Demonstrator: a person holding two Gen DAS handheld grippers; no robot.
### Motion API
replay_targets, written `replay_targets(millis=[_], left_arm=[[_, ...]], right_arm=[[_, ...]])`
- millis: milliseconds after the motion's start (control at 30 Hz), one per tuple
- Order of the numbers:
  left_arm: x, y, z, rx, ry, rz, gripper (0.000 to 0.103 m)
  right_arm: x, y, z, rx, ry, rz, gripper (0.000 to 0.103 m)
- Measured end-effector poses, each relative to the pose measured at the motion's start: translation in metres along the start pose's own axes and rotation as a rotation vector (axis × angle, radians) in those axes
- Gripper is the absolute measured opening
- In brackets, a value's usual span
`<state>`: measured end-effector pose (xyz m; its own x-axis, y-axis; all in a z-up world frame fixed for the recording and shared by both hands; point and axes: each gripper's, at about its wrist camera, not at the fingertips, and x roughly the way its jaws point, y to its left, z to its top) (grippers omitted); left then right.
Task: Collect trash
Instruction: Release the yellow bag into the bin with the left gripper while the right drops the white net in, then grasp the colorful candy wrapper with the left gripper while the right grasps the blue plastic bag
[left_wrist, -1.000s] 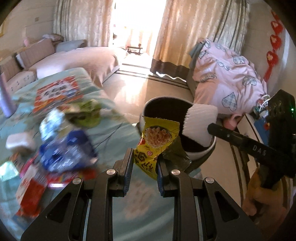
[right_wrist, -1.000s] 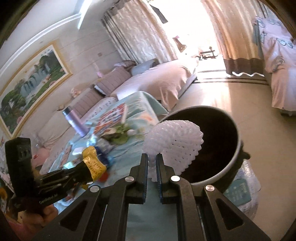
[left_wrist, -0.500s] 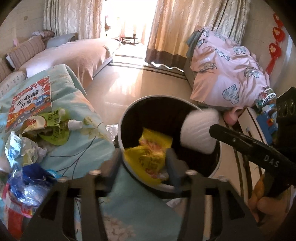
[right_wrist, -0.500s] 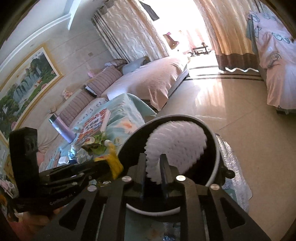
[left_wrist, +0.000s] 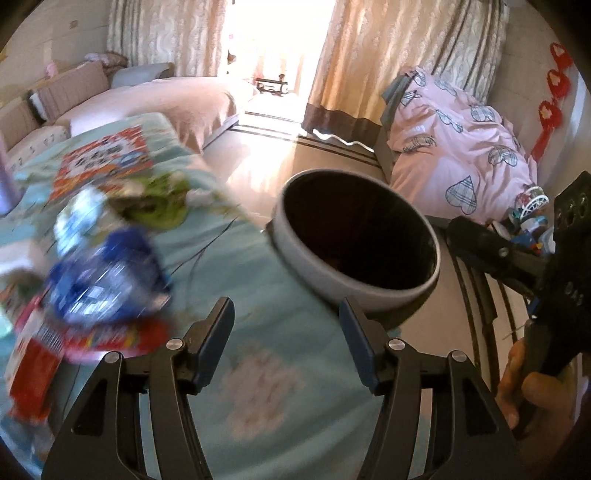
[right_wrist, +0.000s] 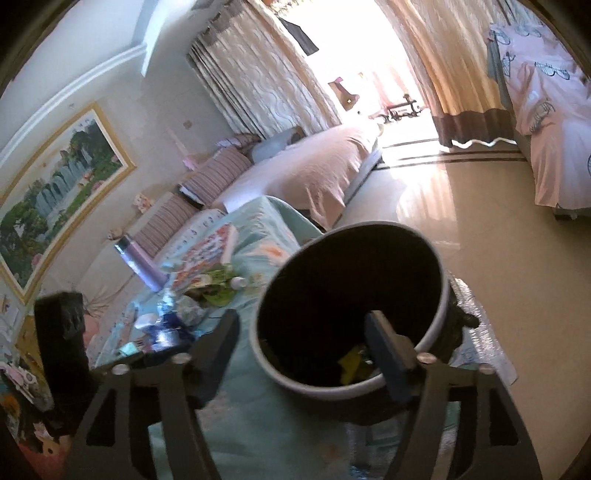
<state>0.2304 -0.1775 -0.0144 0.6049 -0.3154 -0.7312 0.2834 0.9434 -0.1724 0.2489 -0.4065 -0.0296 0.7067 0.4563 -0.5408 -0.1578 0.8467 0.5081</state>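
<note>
My left gripper (left_wrist: 286, 325) sits at six o'clock in its own view, black angular fingers with blue pads set apart, nothing between them, only teal cloth below. The table (left_wrist: 258, 280) wears a soft teal cover with a faint pale print. At nine o'clock lies the litter: a crinkly blue foil wrapper (left_wrist: 107, 273), badly smeared by blur, over a red packet (left_wrist: 40, 354) that the frame edge cuts off. I can't read any lettering. Behind them, near ten o'clock, a green pouch (left_wrist: 155, 206) and a flat red-and-orange printed box (left_wrist: 105, 158).

Just past the table's edge, at one o'clock, the trash bin (left_wrist: 354, 280): round, smooth grey rim, dark inside. From this view its contents are lost in shadow.

At four o'clock a hand (left_wrist: 532, 391) is curled around the black handle, half cropped by the lens rim.

On the right camera, my right gripper (right_wrist: 301, 332) is opening, jaws going wide, nothing between the pads; it hangs tilted down over the near lip of the bin (right_wrist: 439, 295). Deep inside, at five o'clock, a yellow scrap (right_wrist: 349, 363) shows, a snack wrapper by its sheen; the rest is too dark to name. At nine o'clock the other gripper's black body is a blurred block. Farther back, a slim purple flask (right_wrist: 138, 262) stands upright on the table, then striped sofa cushions (right_wrist: 218, 173) and patterned curtains (right_wrist: 258, 74).
</note>
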Motion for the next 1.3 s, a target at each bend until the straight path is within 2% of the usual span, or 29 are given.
replay_targets(millis=[300,433,800,1067,1300], left_arm=[[-0.053,0.048,-0.048,-0.062,-0.033,0.071,0.060],[-0.076,0.074,-0.068,-0.103,-0.050,0.111,0.060],[-0.116,0.139,-0.101,-0.230,-0.087,0.203,0.060],[-0.120,0.169,-0.110,-0.292,-0.075,0.229,0.060],[-0.109,0.185,-0.105,-0.305,-0.045,0.232,0.060]], right_arm=[[-0.005,0.060,-0.037,-0.046,-0.025,0.060,0.091],[0.002,0.089,-0.054,-0.075,-0.005,0.097,0.098],[0.036,0.145,-0.090,-0.149,0.085,0.146,0.099],[0.053,0.162,-0.089,-0.193,0.111,0.138,0.099],[0.077,0.166,-0.072,-0.192,0.118,0.120,0.099]])
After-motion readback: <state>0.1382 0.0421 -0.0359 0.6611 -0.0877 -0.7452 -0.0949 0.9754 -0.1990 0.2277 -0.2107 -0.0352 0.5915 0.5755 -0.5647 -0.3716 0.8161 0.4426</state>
